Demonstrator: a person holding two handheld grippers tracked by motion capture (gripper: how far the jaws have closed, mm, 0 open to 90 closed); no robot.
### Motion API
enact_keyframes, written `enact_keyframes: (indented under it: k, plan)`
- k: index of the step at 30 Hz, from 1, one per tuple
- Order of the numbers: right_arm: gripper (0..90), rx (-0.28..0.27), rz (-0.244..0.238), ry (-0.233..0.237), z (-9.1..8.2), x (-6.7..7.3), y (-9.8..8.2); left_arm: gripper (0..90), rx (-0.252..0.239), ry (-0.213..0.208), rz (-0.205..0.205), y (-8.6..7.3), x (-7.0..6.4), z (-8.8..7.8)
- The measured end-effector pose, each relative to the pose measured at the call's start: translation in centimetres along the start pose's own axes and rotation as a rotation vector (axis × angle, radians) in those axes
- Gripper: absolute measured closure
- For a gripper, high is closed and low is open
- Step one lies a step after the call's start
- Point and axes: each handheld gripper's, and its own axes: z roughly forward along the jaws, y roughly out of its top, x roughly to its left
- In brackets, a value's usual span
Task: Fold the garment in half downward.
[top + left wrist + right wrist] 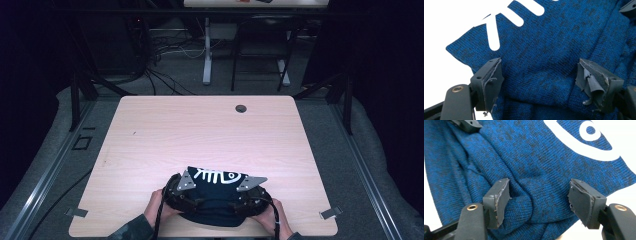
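Sweater (216, 192): folded blue knit with a white fish-bone print, at the table's (205, 130) near edge.
Left gripper (539, 75): jaws apart over the fold, gripping nothing.
Right gripper (539, 197): likewise apart, astride a ridge, likely set to flatten it.

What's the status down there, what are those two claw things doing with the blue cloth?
Left gripper open over blue knit cloth. Right gripper open, a fold bunched between its jaws. Cloth folded at table's near edge, white fish-bone print up. Nothing in the way.

Dim high view with dark surroundings; close views sharp, backgrounds overexposed white.
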Motion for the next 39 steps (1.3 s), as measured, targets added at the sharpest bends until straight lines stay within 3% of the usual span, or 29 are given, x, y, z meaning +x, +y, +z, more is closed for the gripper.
enact_keyframes:
  k: [11,17,33,36,39]
  plan:
    - [29.3,0.027,-0.018,-0.043,1.1,-1.7,1.3,20.5,-0.006,0.021,-0.063,0.5,1.2,0.9]
    - [28.7,0.015,0.007,-0.041,2.1,-3.9,2.4,20.6,-0.009,0.043,-0.084,1.2,2.4,1.7]
    - [26.4,0.012,0.051,-0.052,3.8,-7.6,4.3,20.6,0.015,0.062,-0.105,3.5,6.0,3.9]
    - [24.2,0.003,0.087,-0.050,4.1,-8.4,4.4,20.6,0.008,0.065,-0.108,3.5,6.2,4.1]
    - [24.0,-0.002,0.091,-0.051,4.2,-8.5,4.5,20.6,0.017,0.063,-0.106,3.7,6.4,4.1]
